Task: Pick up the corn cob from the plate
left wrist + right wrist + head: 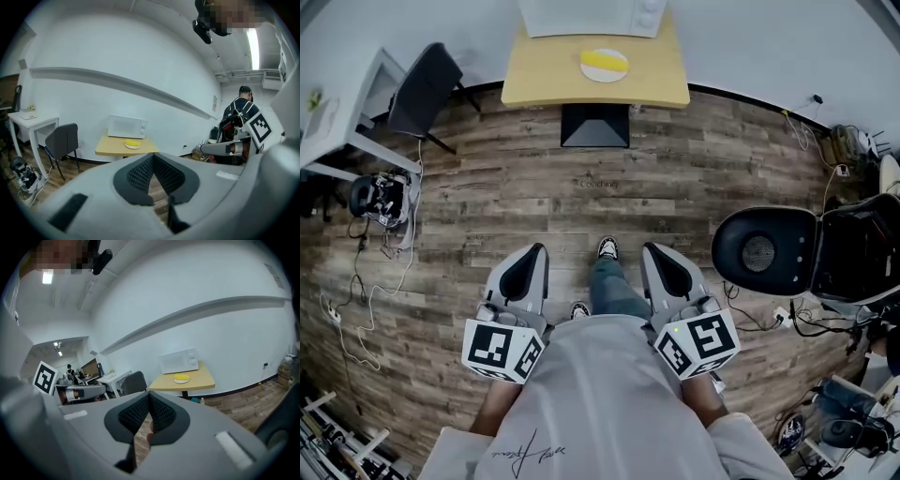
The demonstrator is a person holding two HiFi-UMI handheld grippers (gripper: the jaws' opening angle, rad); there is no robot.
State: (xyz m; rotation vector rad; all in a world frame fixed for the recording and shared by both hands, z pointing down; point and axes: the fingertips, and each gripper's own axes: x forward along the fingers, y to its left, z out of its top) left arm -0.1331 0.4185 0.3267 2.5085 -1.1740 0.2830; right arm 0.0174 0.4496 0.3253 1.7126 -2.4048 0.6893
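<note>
Two grippers: our left gripper (pixel 528 270) and right gripper (pixel 668 270) both have their jaws closed together with nothing between them; we hold them low in front of us, over the floor (pixel 600 202).
Corn: we see the corn (pixel 605 59) on the plate (pixel 602 78), on the desk (pixel 534 80) across the room, well apart from both grippers. At this range it is only a yellow shape, so we take it to be the cob.
Risk, jaws: if we arrive with the jaws together, we would push the corn instead of taking it. It is round and would likely roll off the plate.
Risk, plate: a sideways nudge could slide the plate along the smooth desk top.
Risk, microwave: the microwave (pixel 591 17) stands just behind the plate, so a long reach could knock our gripper tips against it.
Risk, feet: cables (pixel 366 281) trail on the left, and more lie near the office chair (pixel 764 251) on the right. Drifting either way could snag a foot.
Open room: we have bare floor straight ahead, a wide lane to the desk.
Edges: the desk's front edge faces us and its dark base (pixel 595 125) juts out below, so we should stop short of it. A chair (pixel 427 84) stands just left of the desk.
</note>
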